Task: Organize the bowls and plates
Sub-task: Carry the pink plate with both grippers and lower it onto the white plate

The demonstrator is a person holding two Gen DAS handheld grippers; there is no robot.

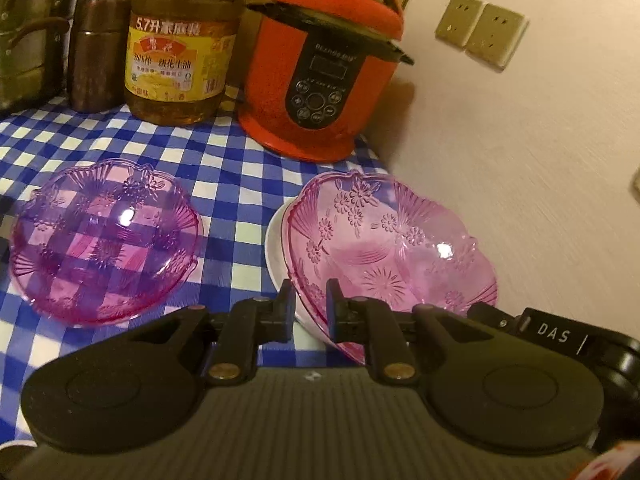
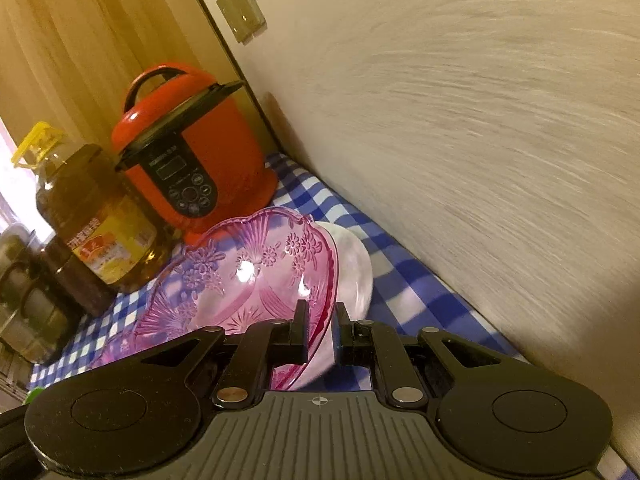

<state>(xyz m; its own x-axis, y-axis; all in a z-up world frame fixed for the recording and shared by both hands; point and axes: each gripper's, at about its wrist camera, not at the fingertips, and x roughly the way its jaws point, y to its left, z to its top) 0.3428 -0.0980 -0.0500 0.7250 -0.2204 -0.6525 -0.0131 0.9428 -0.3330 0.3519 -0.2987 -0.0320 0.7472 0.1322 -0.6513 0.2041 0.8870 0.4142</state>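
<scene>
Two grippers hold the same pink bowl [image 1: 384, 240] with a white plate [image 1: 276, 256] tucked under it. The left gripper [image 1: 310, 300] is closed on the near rim of the pink bowl, and the white plate sits between its black fingers [image 1: 286, 300] too. The right gripper [image 2: 320, 320] is closed on the other side of the same pair — one finger is inside the pink bowl [image 2: 248, 276] and the other is against the white plate [image 2: 352, 268]. From this side the bowl looks tipped up, with the plate behind it. The pair is at the right side of the counter [image 1: 224, 176], near the wall [image 1: 520, 160]; I cannot tell if it rests on the blue and white checked cloth or is held just above it. A second pink bowl [image 1: 104, 240] sits flat on the cloth to the left, apart from the first one. At the back of the counter stands a red cooker [image 1: 324, 76] in the corner by the wall. Just beside it is a big oil bottle [image 1: 184, 48] with a yellow label — then a brown jar [image 1: 98, 52] and some metal pots [image 1: 32, 36] at the far left edge. Two wall sockets [image 1: 480, 30] are on the wall above the red cooker.
</scene>
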